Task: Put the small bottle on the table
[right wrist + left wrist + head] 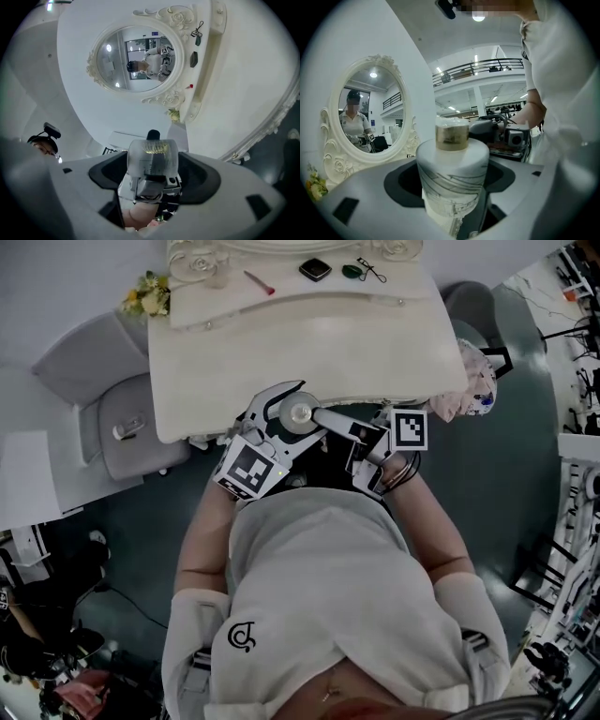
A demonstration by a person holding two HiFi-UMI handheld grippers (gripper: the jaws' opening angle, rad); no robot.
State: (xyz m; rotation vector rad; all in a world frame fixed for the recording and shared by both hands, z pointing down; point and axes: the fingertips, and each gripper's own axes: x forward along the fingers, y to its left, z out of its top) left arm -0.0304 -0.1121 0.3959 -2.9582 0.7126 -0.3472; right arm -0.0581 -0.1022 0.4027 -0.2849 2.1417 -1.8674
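The small bottle [298,414] has a squat white body printed with fine dark line drawings, a gold band round its neck and a clear cap over the top. It is held in the air, upright as the left gripper view shows it, just at the front edge of the white counter [309,352] and close before the person's body, not resting on anything. The left tool [286,413] is clamped on the white body, a dark pad pressed to each side. The right tool [319,416] comes in from the other side and is closed on the cap – its pads sit against both flanks of the clear top.

Further back on the counter lie a bunch of yellow flowers [146,296], a pink-handled brush [260,282] and a black compact [315,269], all well apart from the bottle. An ornate oval mirror [370,112] stands behind them, and a grey chair [127,432] sits beside the counter's left end.
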